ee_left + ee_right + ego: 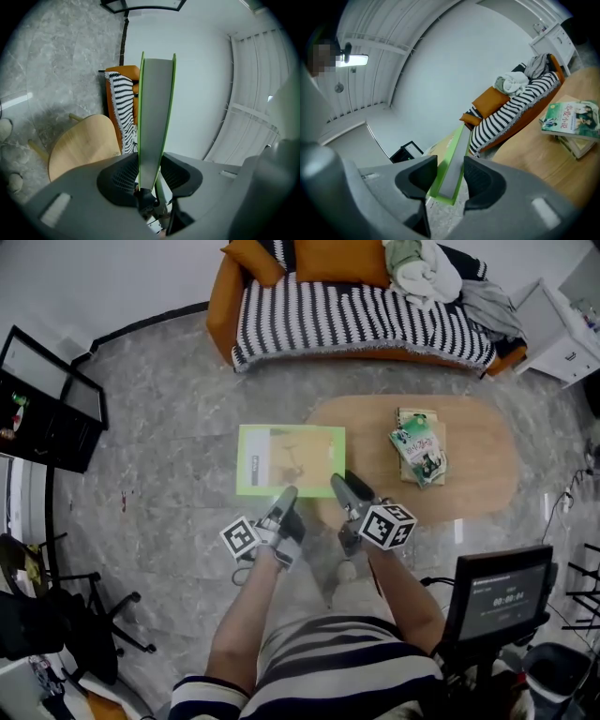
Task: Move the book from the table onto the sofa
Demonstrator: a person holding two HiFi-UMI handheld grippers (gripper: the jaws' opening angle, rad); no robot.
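Green book hangs clamped by left claw and right claw near wooden table, striped sofa beyond.

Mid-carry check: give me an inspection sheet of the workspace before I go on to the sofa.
Surface: wooden table, holds a stack of books.
Job's things: green book held flat in the air, not yet on the sofa.
Clutter: clothes heaped at the sofa's right end; striped blanket over the seat.
Grippers: left gripper and right gripper, each with jaws closed on the book's near edge.
Cables: a thin lead on the floor at the right.
Surroundings: black cabinet left, screen near right.
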